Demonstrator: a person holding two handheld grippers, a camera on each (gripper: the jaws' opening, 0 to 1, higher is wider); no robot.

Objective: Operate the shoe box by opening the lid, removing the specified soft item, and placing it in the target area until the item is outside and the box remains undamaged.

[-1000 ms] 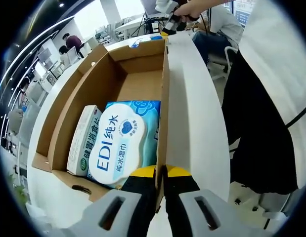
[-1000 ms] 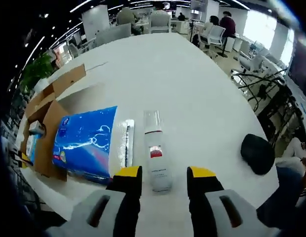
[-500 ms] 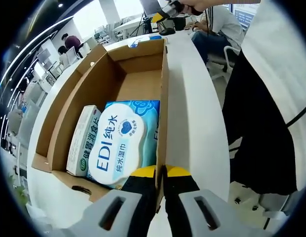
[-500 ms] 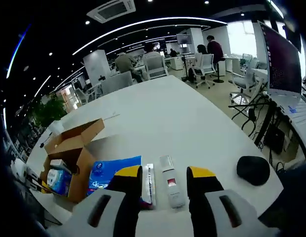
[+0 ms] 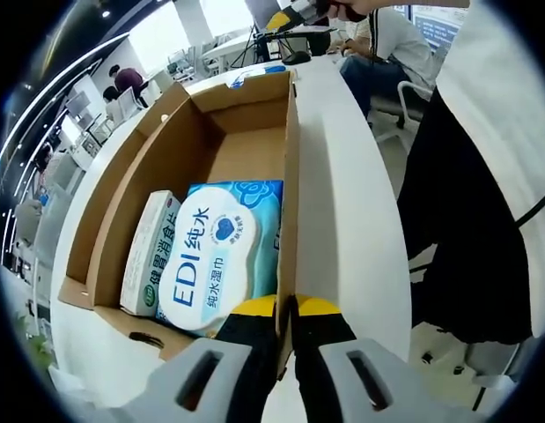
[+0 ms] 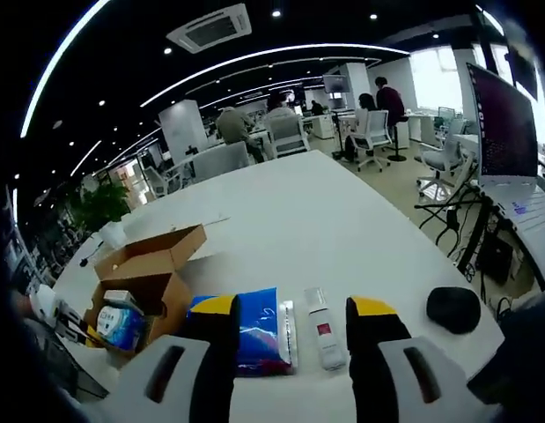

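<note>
Cardboard box (image 5: 246, 132) wall stays clamped by left fingers (image 5: 287, 310); right fingers (image 6: 293, 310) spread wider, raised.

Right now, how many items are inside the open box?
2: the EDI wipes pack by the gripped wall, and a narrow white-green box beside it. Nothing else visible; more may hide underneath.

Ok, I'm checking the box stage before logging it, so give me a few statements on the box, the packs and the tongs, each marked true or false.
1. The cardboard box is open at the top. True.
2. The left tongs are shut on the box's side wall. True.
3. The EDI wipes pack lies out on the table. False: it lies inside the box, next to a narrow white and green carton.
4. The right tongs grip the blue pack. False: they are open, holding nothing, with the pack lying on the white table beyond them.
5. A white tube lies beside the blue pack. True.
</note>
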